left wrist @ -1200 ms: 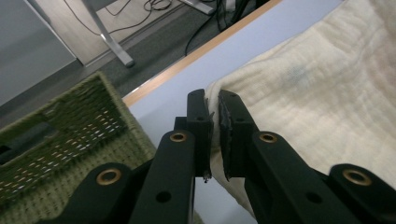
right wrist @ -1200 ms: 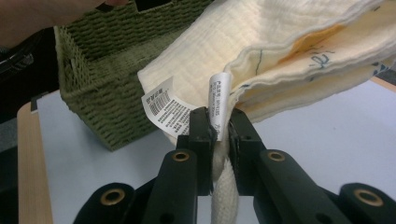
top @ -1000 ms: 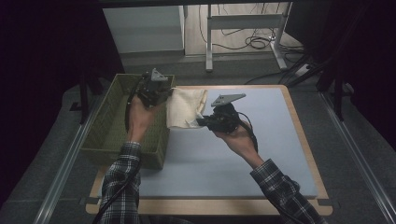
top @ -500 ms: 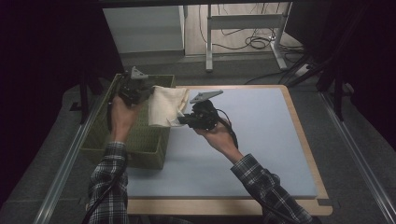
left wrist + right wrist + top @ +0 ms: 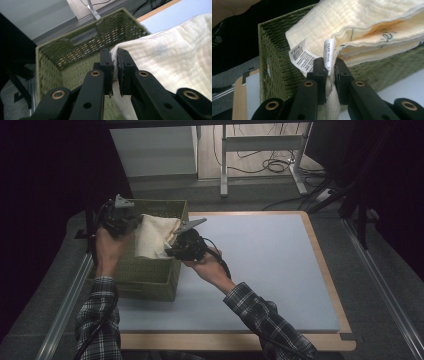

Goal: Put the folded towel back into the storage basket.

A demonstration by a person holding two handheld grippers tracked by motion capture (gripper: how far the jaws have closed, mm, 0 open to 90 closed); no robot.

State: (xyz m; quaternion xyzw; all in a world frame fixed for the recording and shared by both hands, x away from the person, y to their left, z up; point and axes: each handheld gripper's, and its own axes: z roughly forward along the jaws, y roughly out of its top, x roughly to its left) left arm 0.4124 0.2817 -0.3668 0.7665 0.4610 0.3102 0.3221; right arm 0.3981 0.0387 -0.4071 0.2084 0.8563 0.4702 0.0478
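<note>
A pale blue mat [image 5: 265,265] covers the table, a green basket [image 5: 150,275] at its left edge. The folded cloth [image 5: 152,235] hangs over the basket, left of centre. Left gripper [image 5: 120,217] and right gripper [image 5: 182,245] are each pinched onto an edge. It looks soft, light and floppy; hold hems.

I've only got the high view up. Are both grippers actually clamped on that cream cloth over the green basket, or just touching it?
Observer: Both are clamped. The left gripper pinches the cloth by its edge.
Operator: And the right one?
Observer: The right gripper grips a folded corner, beside two white care labels.
Operator: Anything already inside the basket?
Observer: The left gripper view shows part of the basket's interior, with nothing in it.
</note>
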